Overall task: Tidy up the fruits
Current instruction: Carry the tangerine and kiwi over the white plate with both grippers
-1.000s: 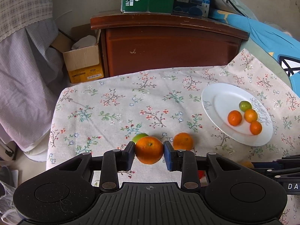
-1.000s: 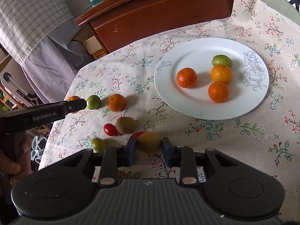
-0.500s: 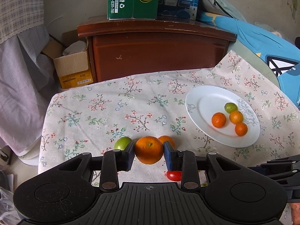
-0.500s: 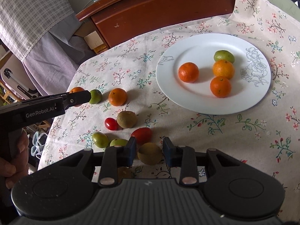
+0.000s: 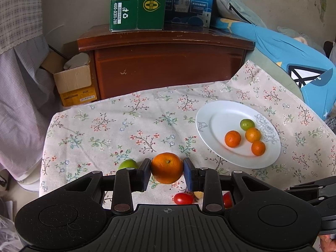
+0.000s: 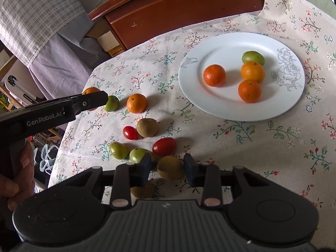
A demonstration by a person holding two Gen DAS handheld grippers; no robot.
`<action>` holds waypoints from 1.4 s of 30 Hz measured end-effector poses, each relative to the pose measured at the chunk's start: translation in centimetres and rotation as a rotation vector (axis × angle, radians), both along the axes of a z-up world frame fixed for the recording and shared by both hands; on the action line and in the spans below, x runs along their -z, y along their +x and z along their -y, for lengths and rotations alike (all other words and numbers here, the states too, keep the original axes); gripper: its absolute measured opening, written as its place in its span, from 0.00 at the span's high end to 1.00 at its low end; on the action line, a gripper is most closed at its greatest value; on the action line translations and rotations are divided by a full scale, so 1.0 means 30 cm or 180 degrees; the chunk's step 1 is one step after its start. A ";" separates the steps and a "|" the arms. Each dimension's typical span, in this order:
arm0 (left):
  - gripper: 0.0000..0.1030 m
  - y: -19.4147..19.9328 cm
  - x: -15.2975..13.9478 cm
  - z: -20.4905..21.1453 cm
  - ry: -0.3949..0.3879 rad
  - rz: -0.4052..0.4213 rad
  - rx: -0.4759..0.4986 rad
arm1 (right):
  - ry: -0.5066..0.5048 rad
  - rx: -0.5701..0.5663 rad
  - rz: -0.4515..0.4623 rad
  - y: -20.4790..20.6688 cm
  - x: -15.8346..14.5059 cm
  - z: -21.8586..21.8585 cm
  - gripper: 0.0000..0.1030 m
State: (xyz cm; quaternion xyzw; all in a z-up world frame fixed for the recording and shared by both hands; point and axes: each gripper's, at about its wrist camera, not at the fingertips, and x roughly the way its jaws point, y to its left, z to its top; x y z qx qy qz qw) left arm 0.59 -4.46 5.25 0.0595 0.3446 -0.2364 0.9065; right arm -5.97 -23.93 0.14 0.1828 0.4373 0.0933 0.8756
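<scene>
My left gripper [image 5: 167,168] is shut on an orange [image 5: 167,167] and holds it above the floral tablecloth; it shows from the side in the right wrist view [image 6: 92,98]. My right gripper [image 6: 167,169] is shut on a brown kiwi [image 6: 170,167], raised over the loose fruit. A white plate [image 6: 210,105] at right holds three oranges and a green fruit [image 6: 252,57]. It also shows in the left wrist view [image 5: 212,113].
Loose on the cloth are an orange [image 6: 136,103], a green fruit [image 6: 112,103], a kiwi [image 6: 147,127], two red tomatoes [image 6: 164,146], two green fruits [image 6: 118,150] and another kiwi [image 6: 142,190]. A wooden cabinet [image 5: 168,67] stands behind the table.
Both grippers have risen and pulled back with their fruit. The left one lifted the orange away from the loose orange and green fruit. The right one lifted the kiwi off the cloth.
</scene>
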 end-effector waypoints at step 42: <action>0.71 0.136 -0.058 0.252 -0.0311 -0.0012 0.0347 | -0.0171 0.0730 0.0711 0.181 -0.187 0.253 0.73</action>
